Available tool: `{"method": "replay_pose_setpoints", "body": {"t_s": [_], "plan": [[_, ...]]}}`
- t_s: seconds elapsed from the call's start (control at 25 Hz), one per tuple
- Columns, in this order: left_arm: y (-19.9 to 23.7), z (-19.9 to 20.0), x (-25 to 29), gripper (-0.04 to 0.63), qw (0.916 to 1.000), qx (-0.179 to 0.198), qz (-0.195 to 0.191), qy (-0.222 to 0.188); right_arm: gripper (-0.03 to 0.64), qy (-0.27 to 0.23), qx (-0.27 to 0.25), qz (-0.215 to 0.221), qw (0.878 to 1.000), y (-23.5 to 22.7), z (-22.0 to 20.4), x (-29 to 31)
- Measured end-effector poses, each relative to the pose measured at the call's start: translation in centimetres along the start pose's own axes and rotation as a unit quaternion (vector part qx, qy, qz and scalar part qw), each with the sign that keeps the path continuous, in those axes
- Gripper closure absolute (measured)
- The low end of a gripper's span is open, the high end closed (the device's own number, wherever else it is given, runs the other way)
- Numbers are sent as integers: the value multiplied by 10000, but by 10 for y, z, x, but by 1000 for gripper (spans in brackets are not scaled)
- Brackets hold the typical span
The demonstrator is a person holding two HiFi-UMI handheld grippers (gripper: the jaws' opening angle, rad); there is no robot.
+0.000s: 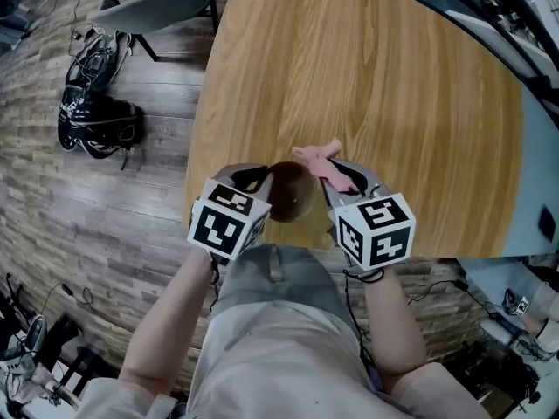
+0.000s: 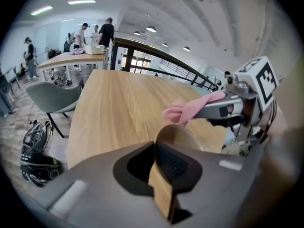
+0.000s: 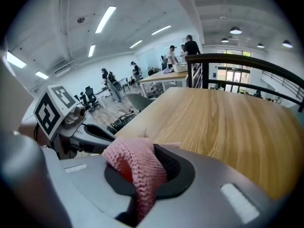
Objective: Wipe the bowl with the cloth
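Both tongs are gripping something. The left tongs (image 2: 158, 167) are closed on the thin wall of the bowl (image 2: 184, 137), with one jaw inside the rim and one outside. The right tongs (image 3: 142, 172) are shut on the pink knitted cloth (image 3: 136, 161), which bunches up between the jaws and hangs down through them.

From the head view, the brown bowl (image 1: 291, 192) sits at the table's (image 1: 367, 68) near edge, closer to the near left corner than the right. It lies between the left tongs (image 1: 259, 182) and the right tongs (image 1: 339, 180). I cannot tell whether it rests on the wood or is held just off it.

The loose end of the cloth (image 1: 320, 157) sticks out past the right tongs, just beyond the bowl's far rim and over the bare wood. In the left gripper view, the bunched end of the cloth (image 2: 183, 111) hangs just above the bowl's rim, carried by the right tongs (image 2: 223, 109). Whether cloth and rim touch is not clear.

The rest of the tabletop carries nothing else in view. On the plank floor off the table's left edge lie a pair of black skates (image 1: 98, 120), with a grey chair (image 1: 162, 3) near the far left corner. People stand around a second table (image 2: 71, 60) in the background.
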State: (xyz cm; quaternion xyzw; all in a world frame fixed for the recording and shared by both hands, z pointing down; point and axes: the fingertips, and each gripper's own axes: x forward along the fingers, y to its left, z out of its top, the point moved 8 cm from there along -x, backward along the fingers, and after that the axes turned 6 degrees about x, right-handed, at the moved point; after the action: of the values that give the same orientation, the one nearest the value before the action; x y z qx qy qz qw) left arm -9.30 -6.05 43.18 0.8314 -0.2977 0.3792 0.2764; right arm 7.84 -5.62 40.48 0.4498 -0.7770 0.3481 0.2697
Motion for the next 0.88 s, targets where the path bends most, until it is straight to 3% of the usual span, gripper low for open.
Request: {"method": "replay_pose_setpoints", "body": {"t_s": [0.12, 0.28, 0.64, 0.88], "plan": [[13, 5, 2, 580, 9978, -511, 258, -345, 591, -289, 278, -256, 9989, -12, 3, -3], [23, 10, 6, 580, 9938, -806, 504, -574, 591, -477, 500, -409, 9968, -20, 4, -3], [30, 0, 31, 580, 9882, -1374, 392, -556, 591, -590, 606, -233, 9961, -26, -6, 10], [33, -9, 44, 569, 9882, -1423, 407, -404, 591, -613, 647, -155, 9959, -31, -17, 9]]}}
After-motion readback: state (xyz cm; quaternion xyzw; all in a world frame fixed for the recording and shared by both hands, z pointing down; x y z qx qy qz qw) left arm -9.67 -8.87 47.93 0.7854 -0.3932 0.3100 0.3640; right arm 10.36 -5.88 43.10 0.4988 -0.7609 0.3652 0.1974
